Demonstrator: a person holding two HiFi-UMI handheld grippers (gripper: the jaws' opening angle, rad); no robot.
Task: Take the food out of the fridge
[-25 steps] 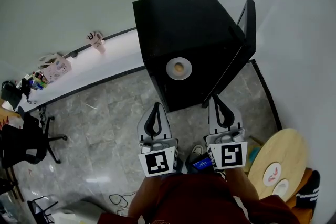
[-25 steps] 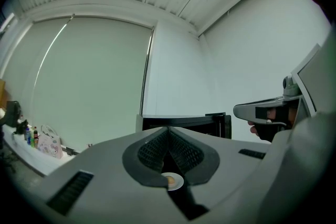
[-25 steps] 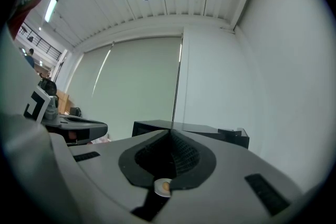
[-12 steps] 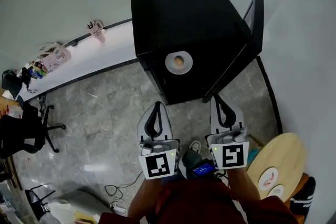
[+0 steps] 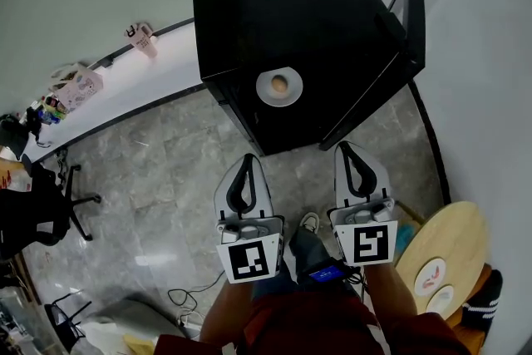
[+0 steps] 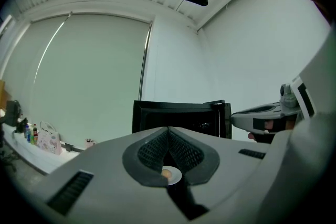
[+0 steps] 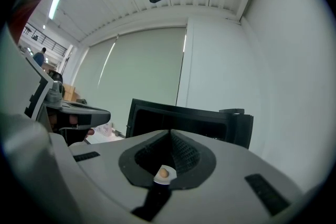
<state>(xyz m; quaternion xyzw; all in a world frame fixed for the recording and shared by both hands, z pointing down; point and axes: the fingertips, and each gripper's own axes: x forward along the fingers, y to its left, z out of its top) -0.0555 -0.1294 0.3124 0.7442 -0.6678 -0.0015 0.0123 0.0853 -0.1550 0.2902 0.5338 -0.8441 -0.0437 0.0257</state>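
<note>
A black fridge (image 5: 291, 4) stands against the wall with its door (image 5: 389, 62) swung open to the right. Inside its front opening lies a white plate (image 5: 278, 86) with a small brown piece of food (image 5: 279, 84) on it. My left gripper (image 5: 246, 160) and right gripper (image 5: 349, 147) hover side by side above the floor, short of the fridge, both shut on nothing. In the left gripper view the plate (image 6: 169, 174) shows through the gap below the closed tips (image 6: 168, 128). The right gripper view shows the plate (image 7: 163, 174) the same way under its tips (image 7: 170, 132).
A round wooden table (image 5: 440, 249) holding small dishes stands at the lower right. A white ledge (image 5: 116, 91) runs along the left wall with a pink cup (image 5: 141, 39) and a pink bag (image 5: 76, 86). An office chair (image 5: 37, 212) and cables (image 5: 187, 295) are on the stone floor.
The fridge has grown larger and shifted up in the head view. Both grippers have sunk a little, staying shut and side by side.
</note>
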